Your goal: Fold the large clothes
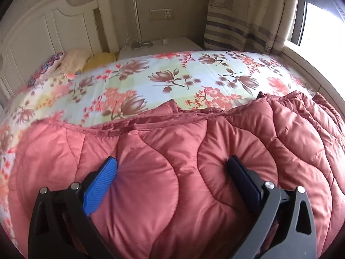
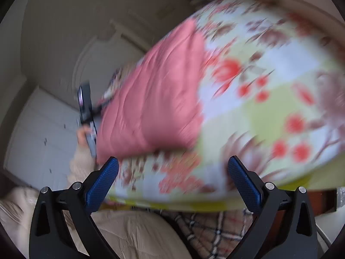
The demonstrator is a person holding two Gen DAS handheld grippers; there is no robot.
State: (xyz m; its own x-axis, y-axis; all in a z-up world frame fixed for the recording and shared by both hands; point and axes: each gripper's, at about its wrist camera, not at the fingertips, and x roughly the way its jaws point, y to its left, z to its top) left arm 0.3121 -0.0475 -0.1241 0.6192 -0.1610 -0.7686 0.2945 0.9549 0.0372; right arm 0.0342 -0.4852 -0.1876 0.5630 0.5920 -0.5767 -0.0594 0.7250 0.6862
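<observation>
A salmon-pink quilted down jacket (image 1: 172,151) lies spread over the near part of a bed with a floral sheet (image 1: 172,75). My left gripper (image 1: 172,161) is open, jaws wide, its blue pads (image 1: 101,185) resting against the puffy fabric, which bulges between them. The right wrist view is motion-blurred. In it the jacket (image 2: 151,99) lies as a bundle on the left of the floral sheet (image 2: 269,86). My right gripper (image 2: 173,161) hangs open above the bed's near edge with nothing between its fingers. A hand (image 2: 83,135) holds the other gripper at the jacket's left edge.
A white headboard (image 1: 43,28) and pillows (image 1: 73,61) stand at the far left. A nightstand (image 1: 159,45) with a thin lamp and cable sits behind the bed. A striped curtain (image 1: 241,15) and window (image 1: 321,28) are at right. A beige sleeve (image 2: 82,168) and white door (image 2: 43,133) show in the right wrist view.
</observation>
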